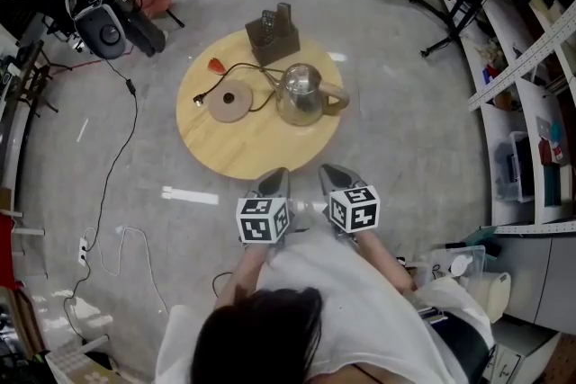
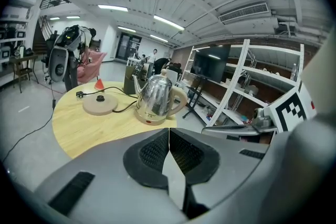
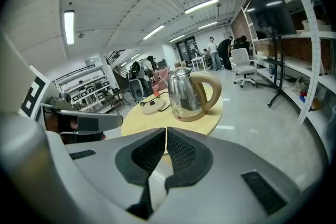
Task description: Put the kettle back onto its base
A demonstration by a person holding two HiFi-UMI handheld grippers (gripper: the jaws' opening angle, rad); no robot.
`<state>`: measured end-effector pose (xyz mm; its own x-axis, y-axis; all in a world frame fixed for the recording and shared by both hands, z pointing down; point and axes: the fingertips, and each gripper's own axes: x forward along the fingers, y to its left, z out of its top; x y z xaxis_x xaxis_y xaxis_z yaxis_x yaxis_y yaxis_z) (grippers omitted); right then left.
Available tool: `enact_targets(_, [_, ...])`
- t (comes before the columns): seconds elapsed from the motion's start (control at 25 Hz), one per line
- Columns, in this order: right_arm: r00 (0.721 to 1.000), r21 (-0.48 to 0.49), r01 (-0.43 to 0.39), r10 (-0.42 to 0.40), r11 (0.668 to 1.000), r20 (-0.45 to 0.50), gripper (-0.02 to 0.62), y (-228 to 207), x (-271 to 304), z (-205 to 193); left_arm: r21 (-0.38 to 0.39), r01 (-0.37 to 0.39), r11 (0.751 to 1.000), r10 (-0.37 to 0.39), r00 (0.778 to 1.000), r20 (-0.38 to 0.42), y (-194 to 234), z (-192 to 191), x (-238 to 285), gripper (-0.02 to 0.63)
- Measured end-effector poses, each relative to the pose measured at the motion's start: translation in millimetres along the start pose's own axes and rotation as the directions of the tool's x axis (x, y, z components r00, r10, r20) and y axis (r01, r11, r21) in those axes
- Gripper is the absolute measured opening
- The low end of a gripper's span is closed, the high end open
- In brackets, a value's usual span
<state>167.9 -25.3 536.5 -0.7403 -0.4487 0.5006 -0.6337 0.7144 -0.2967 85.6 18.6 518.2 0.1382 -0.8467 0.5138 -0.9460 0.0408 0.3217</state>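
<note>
Shiny steel kettle with tan handle, apparently lidded, stands beside its round tan base. Left gripper and right gripper have fingers closed, empty.

One kettle, one base, one round table, two tools.

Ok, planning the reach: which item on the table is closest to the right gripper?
The steel kettle, rightmost in the head view; the round base lies left of it, the dark box farther back.
</note>
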Motion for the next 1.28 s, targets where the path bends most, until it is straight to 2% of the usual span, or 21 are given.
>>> enact_targets(0.64, [1.000, 0.021, -0.003, 0.002, 1.000, 0.011, 0.029, -20.7, -1.2, 2.6, 0.025, 0.020, 0.999, -0.019, 0.999, -0.025, -14.1, 2.3, 18.5, 0.028])
enact_targets(1.28, [0.999, 0.016, 0.037, -0.038, 0.999, 0.023, 0.029, -26.3, -4.7, 3.4, 0.032, 0.055, 0.998, -0.054, 0.998, -0.035, -18.4, 2.5, 25.4, 0.028])
